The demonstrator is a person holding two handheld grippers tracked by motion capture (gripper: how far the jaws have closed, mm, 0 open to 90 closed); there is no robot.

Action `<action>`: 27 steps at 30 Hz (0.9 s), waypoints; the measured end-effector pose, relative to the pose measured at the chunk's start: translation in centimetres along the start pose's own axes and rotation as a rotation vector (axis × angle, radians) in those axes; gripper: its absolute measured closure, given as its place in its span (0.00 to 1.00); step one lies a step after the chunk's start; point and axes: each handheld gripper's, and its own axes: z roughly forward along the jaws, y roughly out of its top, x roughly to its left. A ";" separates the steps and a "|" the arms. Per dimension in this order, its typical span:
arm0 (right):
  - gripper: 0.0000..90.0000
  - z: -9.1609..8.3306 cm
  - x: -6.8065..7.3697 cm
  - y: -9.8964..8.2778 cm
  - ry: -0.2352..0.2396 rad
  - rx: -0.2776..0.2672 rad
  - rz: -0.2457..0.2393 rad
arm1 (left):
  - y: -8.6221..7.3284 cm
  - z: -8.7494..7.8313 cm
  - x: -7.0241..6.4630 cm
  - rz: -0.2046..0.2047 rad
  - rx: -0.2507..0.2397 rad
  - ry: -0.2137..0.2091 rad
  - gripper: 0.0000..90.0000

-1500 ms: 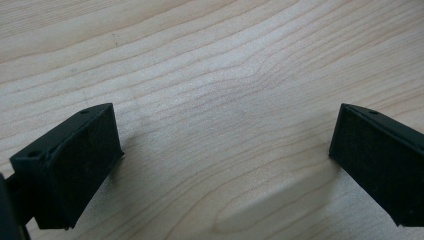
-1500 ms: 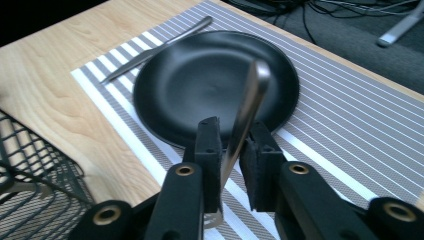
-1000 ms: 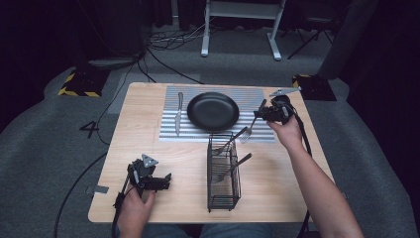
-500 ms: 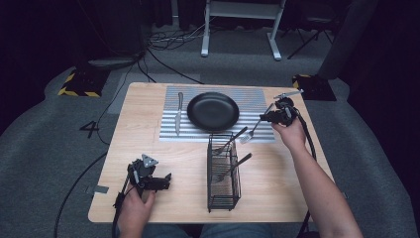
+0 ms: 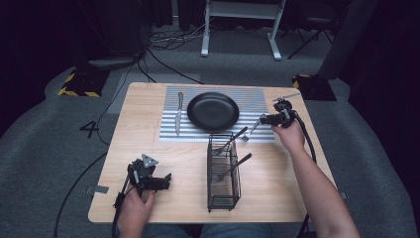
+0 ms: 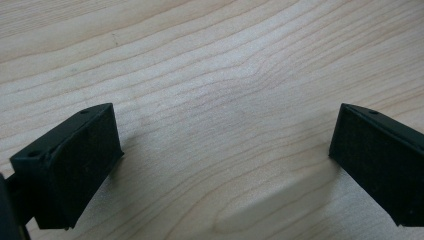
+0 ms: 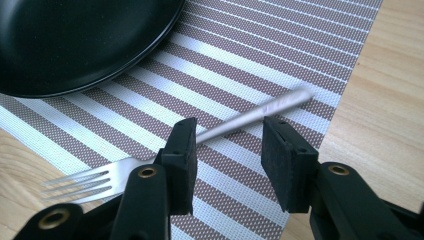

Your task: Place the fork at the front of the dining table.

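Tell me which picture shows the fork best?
The right gripper view: the fork is big and close there, lying on the striped mat with its tines clear. The high view shows it tiny, beside the black plate. The left gripper view looks at bare wood.

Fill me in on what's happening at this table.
A person is laying a place setting. The right tool sits open around a fork lying on the striped mat beside the black plate. A knife lies on the plate's other side. The left tool rests open over bare wood, near the wire rack.
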 end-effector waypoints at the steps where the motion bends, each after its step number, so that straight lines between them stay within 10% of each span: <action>1: 0.64 0.0 0.1 -0.1 0.002 -0.001 -0.001 | 0.0 0.0 0.0 0.000 0.000 0.000 0.00; 10: 0.56 -0.8 1.7 -0.9 0.025 -0.058 -0.013 | 0.0 0.0 0.0 0.000 0.002 -0.001 0.00; 27: 0.52 2.2 6.9 -3.5 0.131 0.025 -0.022 | 0.0 0.0 0.0 0.000 0.000 0.000 0.00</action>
